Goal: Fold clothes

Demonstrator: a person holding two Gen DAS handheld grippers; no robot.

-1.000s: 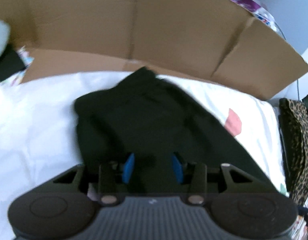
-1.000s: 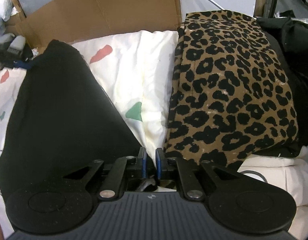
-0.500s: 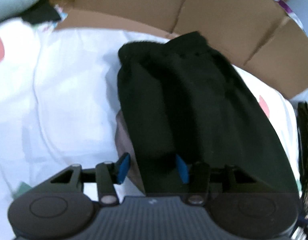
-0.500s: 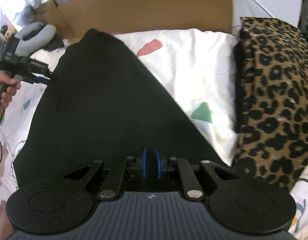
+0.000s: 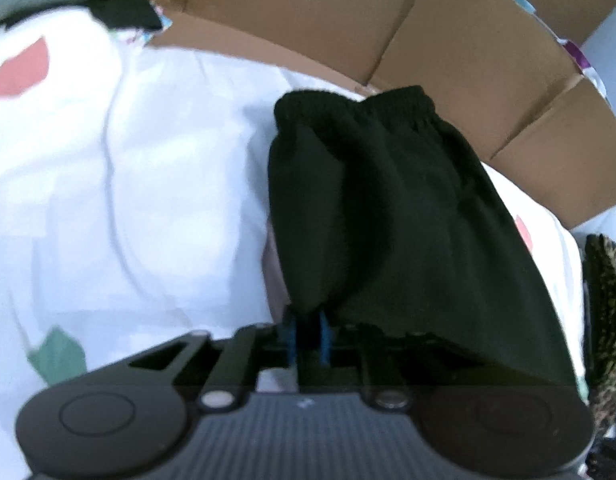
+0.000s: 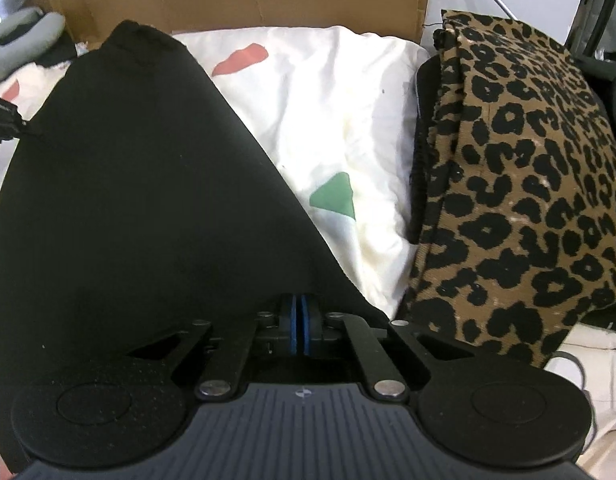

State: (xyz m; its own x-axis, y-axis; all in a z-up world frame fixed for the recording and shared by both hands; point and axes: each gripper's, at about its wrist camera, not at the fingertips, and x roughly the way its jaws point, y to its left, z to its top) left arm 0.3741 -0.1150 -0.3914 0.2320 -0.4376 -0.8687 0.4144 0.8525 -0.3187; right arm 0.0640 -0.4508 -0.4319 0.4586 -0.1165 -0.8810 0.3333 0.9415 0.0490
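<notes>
A black garment (image 5: 388, 216) with an elastic waistband lies on a white sheet with coloured shapes (image 5: 108, 184). My left gripper (image 5: 307, 334) is shut on its near left edge, blue pads pinching the cloth. In the right wrist view the same black garment (image 6: 140, 184) spreads across the left half. My right gripper (image 6: 299, 330) is shut on its near right edge. The left gripper's tip (image 6: 2, 120) shows at the far left, touching the garment's left side.
A leopard-print folded cloth (image 6: 520, 168) lies on the right of the sheet (image 6: 328, 120). Brown cardboard walls (image 5: 428, 40) stand behind the bed. A grey object (image 6: 24, 36) lies at the far left back.
My left gripper, open before, has moved to the garment's left edge and closed on it. My right gripper stays shut and has drawn the garment taut.
</notes>
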